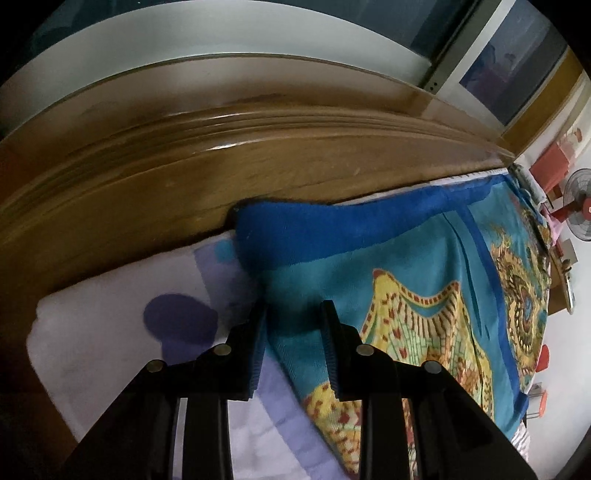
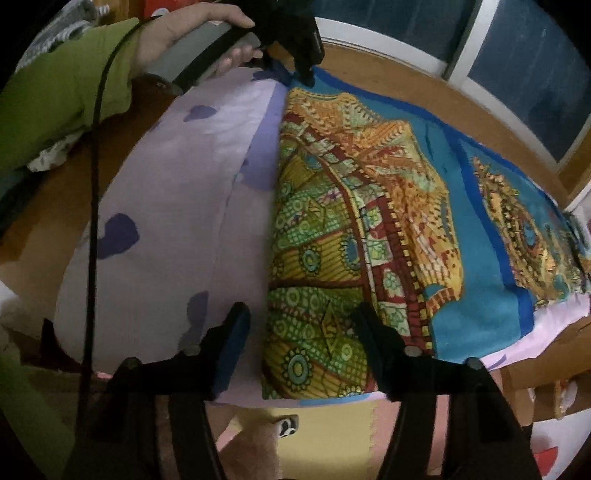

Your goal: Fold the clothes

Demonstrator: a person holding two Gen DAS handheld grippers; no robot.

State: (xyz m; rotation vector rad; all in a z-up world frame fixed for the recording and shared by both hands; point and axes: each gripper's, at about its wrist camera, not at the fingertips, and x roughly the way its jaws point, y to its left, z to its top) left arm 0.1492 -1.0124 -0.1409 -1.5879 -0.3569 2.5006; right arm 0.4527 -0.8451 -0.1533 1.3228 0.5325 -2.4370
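A teal and blue cloth (image 1: pixel 424 258) with a yellow, green and red pattern lies folded over on a lilac sheet (image 1: pixel 110 332). My left gripper (image 1: pixel 293 325) sits at the cloth's far blue corner, jaws narrow, with the folded edge filling the gap between the pads. The right wrist view shows that left gripper (image 2: pixel 306 75) on the same corner, held by a hand (image 2: pixel 207 26) in a green sleeve (image 2: pixel 55 92). My right gripper (image 2: pixel 303 325) stands wide open over the near fold of the cloth (image 2: pixel 369 203), its pads not touching it.
The lilac sheet (image 2: pixel 166 221) with purple spots covers a pad on a wooden surface (image 1: pixel 258 166). A window (image 2: pixel 517 55) runs behind it. A black cable (image 2: pixel 94 184) hangs across the left. A fan (image 1: pixel 580 206) and red stools (image 1: pixel 543 362) stand on the floor beyond.
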